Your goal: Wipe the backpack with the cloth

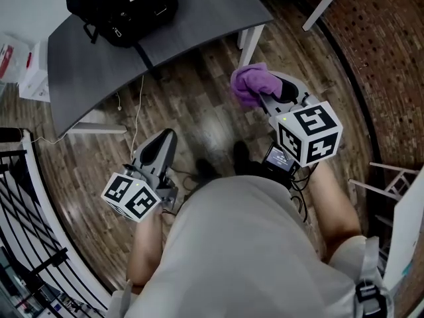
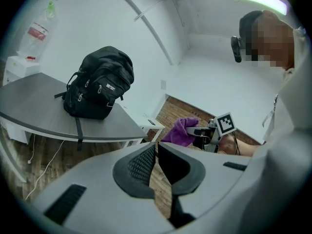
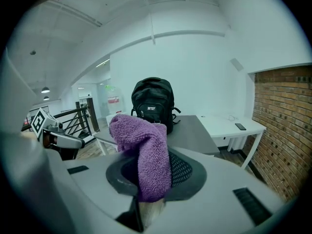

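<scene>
Right gripper (image 1: 277, 93) is clamped on the purple cloth (image 3: 145, 147). The cloth is bunched up between the jaws, with a fat fold sticking out past the tips and flopping to one side. Left gripper (image 2: 156, 154) is carrying nothing, and its jaws are pinched together so the tips touch.

Both are held out in front of the person's body over the wood floor (image 1: 205, 114), forearms bent and pointing toward the far side. The right one is pushed farther out than the left, which sits nearer and lower on the left.

The black backpack (image 1: 122, 2) is on the far left, standing on the grey curved table (image 1: 99, 65) near its far edge and well apart from both grippers. Its zips look shut as far as I can tell, so whatever's inside isn't visible. One strap hangs over the table's near edge.

A white table (image 3: 229, 123) with a phone (image 3: 240, 126) on it sits to the right, next to a brick wall (image 3: 287, 130). A black railing (image 1: 26, 211) runs along the near left.
</scene>
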Demonstrator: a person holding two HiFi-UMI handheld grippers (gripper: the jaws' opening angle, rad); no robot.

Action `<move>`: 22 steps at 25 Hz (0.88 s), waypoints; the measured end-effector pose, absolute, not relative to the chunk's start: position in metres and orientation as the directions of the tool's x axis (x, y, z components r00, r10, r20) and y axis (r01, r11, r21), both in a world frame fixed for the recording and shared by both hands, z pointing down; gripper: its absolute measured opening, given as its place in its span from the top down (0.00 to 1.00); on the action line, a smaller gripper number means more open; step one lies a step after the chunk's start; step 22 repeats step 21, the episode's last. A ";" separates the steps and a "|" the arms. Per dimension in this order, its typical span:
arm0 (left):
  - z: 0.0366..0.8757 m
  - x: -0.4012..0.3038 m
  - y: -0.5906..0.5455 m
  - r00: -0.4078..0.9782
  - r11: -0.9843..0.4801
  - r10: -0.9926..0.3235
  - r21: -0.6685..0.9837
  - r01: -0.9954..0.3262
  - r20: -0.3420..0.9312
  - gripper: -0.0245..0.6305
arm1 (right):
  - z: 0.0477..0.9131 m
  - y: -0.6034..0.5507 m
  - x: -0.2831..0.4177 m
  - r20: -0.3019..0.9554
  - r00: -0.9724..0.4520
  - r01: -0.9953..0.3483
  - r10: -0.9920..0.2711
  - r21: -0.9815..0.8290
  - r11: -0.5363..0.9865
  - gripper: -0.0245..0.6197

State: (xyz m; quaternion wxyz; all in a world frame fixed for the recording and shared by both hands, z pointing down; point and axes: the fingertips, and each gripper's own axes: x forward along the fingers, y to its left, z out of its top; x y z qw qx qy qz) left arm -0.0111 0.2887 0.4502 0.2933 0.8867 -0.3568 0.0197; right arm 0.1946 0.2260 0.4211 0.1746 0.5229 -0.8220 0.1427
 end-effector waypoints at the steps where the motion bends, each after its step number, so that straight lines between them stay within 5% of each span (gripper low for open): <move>1: 0.450 -0.010 0.287 0.746 -0.575 -0.619 0.505 -0.644 0.247 0.94 | 0.421 0.225 0.196 0.437 -0.392 -0.910 -0.810 -0.054 0.411 0.83; 22: 0.459 0.023 0.261 0.752 -0.578 -0.588 0.497 -0.648 0.297 0.94 | 0.430 0.203 0.231 0.445 -0.390 -0.910 -0.806 -0.054 0.411 0.83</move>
